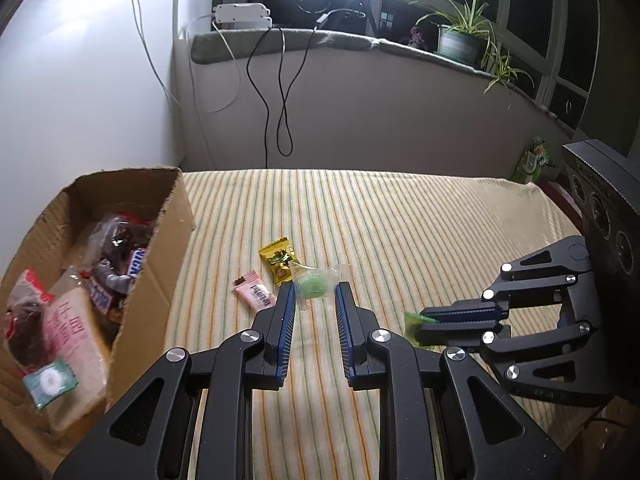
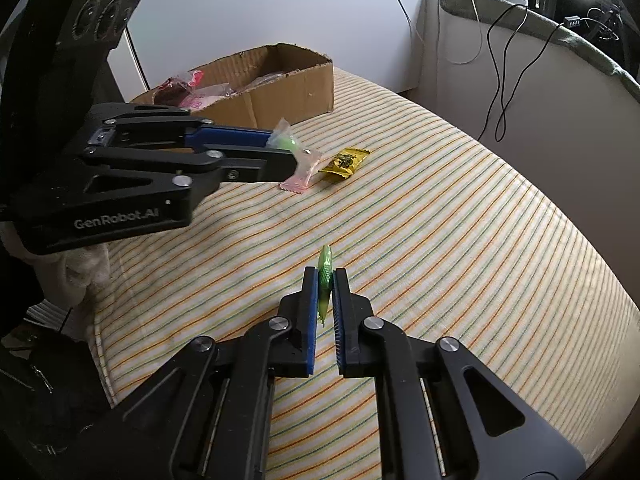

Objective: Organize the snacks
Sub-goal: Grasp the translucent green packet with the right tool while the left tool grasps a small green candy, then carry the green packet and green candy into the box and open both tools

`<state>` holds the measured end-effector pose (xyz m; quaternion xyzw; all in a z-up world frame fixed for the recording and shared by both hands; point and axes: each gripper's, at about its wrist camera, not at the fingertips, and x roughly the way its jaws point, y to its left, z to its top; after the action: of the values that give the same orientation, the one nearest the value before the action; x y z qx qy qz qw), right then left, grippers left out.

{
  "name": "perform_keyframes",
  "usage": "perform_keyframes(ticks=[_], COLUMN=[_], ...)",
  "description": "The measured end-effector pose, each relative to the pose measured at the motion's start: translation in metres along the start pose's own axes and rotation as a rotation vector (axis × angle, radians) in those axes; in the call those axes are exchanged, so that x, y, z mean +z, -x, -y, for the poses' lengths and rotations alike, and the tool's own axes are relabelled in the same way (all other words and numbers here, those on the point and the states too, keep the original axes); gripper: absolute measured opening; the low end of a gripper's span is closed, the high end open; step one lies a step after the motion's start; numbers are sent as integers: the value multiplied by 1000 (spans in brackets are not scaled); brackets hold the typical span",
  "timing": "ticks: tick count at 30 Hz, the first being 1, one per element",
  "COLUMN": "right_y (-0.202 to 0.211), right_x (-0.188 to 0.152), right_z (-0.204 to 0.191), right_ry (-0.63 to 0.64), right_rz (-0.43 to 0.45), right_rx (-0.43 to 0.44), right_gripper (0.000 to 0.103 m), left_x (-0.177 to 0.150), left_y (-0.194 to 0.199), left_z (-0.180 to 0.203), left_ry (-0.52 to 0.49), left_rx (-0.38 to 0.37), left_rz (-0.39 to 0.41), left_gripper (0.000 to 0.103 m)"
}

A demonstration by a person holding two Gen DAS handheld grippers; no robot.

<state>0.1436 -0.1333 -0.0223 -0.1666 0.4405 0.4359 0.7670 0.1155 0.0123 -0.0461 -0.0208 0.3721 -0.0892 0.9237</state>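
Left gripper (image 1: 315, 292) pinches a clear-wrapped green candy (image 1: 314, 286) between its blue pads, lifted off the striped cloth (image 1: 400, 232), while the right gripper (image 2: 325, 280) is clamped tight on a flat green packet (image 2: 325, 276) standing on edge between its pads, low over the cloth. Just beyond the left fingertips a pink wafer packet (image 1: 255, 295) and a yellow candy packet (image 1: 279, 262) lie side by side on the cloth, and farther left an open cardboard box (image 1: 160, 256) holds wrapped snacks, among them a Snickers bar (image 1: 136, 262)
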Motion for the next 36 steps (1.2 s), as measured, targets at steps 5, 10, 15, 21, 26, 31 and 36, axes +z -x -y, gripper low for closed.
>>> perform_keyframes(ticks=[5,10,15,21,26,31,36], right_y=[11,25,34,39,37,32,20], right_x=[5,18,32,54,76,100,125], right_z=[-4,-9,-20,-39,-56,-74,-94], right_ry=[-10,-7,12,45,74,103,140], right_rz=[24,58,86,119,141,160,164], right_rx=[-17,-31,-39,-43,-42,-31,-16], right_gripper=[7,7,7,7,7,7,7], left_x=[-1,-3,-5,-10,-16,-23,-31], left_y=[15,35,53,73,89,102,108], left_z=[-4,-12,-22,-39,-56,-77,-96], left_ry=[7,14,22,39,58,85,110], left_rx=[5,18,37,63,87,116,134], left_rz=[26,61,91,124,150,164,166], left_gripper=[19,19,19,19,19,19,19])
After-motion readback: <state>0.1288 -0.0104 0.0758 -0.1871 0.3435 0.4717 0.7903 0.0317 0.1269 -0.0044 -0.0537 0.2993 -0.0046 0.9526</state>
